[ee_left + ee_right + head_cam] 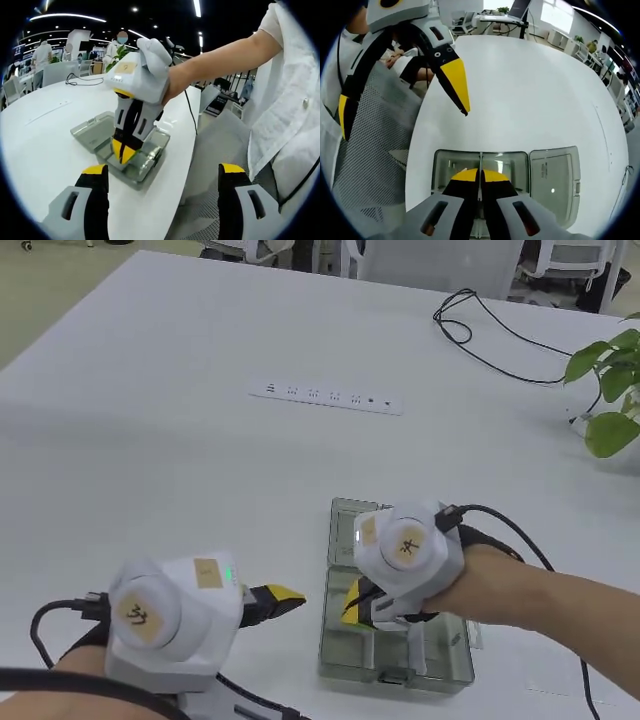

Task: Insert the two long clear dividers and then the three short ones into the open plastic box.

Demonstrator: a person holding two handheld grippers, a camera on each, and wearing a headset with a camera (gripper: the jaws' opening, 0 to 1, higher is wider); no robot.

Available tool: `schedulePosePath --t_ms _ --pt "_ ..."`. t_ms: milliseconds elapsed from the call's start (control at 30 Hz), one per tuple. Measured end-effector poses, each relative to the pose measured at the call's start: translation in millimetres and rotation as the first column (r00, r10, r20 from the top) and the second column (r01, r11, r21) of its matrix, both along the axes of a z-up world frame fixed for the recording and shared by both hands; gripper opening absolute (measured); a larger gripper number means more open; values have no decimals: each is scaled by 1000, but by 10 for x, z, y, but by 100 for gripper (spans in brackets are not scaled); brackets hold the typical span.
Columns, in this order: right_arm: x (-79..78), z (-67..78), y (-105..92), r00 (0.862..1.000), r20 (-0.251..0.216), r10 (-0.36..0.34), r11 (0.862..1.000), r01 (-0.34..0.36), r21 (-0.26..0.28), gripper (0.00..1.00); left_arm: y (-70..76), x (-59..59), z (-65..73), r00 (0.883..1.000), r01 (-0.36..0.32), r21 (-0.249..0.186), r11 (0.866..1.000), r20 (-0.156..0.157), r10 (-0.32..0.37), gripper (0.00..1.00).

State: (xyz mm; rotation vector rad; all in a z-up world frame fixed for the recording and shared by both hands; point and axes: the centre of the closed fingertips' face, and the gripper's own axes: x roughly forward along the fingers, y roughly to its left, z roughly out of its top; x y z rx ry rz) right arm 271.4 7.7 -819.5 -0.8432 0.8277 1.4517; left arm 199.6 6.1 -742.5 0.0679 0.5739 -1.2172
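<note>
Lower the right hand-held gripper (480, 173), clamped on a thin clear divider (480, 161), squarely into the plastic box (436, 170); left hand-held gripper (163, 169) gapes empty

Clear grey-tinted plastic box (335, 660) is being seen open, lid (345, 540) flat; thin clear divider (480, 160) is being held upright inside.

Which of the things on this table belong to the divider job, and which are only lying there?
For the job: open plastic box; clear divider, held by the shut right gripper; left gripper, open, waiting beside the box.

Just lying about: power strip; black cable; plant.
</note>
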Motion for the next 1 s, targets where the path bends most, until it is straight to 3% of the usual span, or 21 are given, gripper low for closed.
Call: schedulePosePath --t_ms 167,367,533,700,1000 --pt "-8 43 4 1000 -5 -21 1000 21 20 10 9 0 -1 1000 -2 3 1000 1 2 92" --pt "31 204 9 998 -5 -65 995 65 78 14 22 6 13 1000 -4 4 1000 5 4 92" --pt "37 415 13 991 -33 -128 978 132 161 21 38 7 23 1000 -9 4 1000 7 9 92" --pt "40 583 -46 986 -33 -163 963 166 212 26 51 -5 18 1000 -10 8 1000 7 10 92" --pt "8 900 -352 976 -31 -217 934 217 285 34 83 1 43 1000 -19 8 1000 13 19 92"
